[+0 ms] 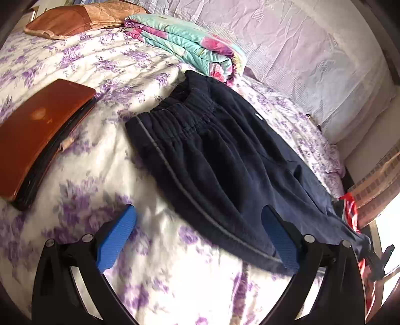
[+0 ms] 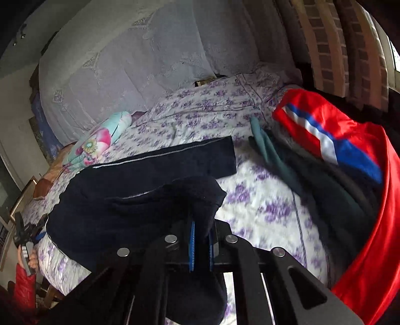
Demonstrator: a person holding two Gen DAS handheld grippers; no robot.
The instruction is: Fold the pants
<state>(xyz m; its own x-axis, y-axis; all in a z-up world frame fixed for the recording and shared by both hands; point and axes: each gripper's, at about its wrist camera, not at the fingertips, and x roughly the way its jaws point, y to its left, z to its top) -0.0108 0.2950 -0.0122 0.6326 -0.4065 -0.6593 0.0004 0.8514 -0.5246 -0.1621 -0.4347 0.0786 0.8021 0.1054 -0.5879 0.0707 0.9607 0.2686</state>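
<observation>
Dark navy pants (image 1: 212, 155) with a grey side stripe lie on the purple-flowered bedspread (image 1: 75, 62), elastic waistband toward the far side. My left gripper (image 1: 197, 225) hovers open over the near edge of the pants, one blue pad (image 1: 117, 240) over bare bedspread and the other over the fabric. In the right wrist view the pants (image 2: 140, 190) stretch to the left, one leg lying flat. My right gripper (image 2: 201, 240) is shut on a bunched fold of the other leg, lifted off the bed.
A brown flat case (image 1: 42, 135) lies at the left of the bed. A folded floral quilt (image 1: 190, 47) and a brown pillow (image 1: 75, 20) sit at the far end. A red jacket (image 2: 350, 155) on dark clothes is piled at the right. A person's red sleeve (image 2: 22, 285) shows lower left.
</observation>
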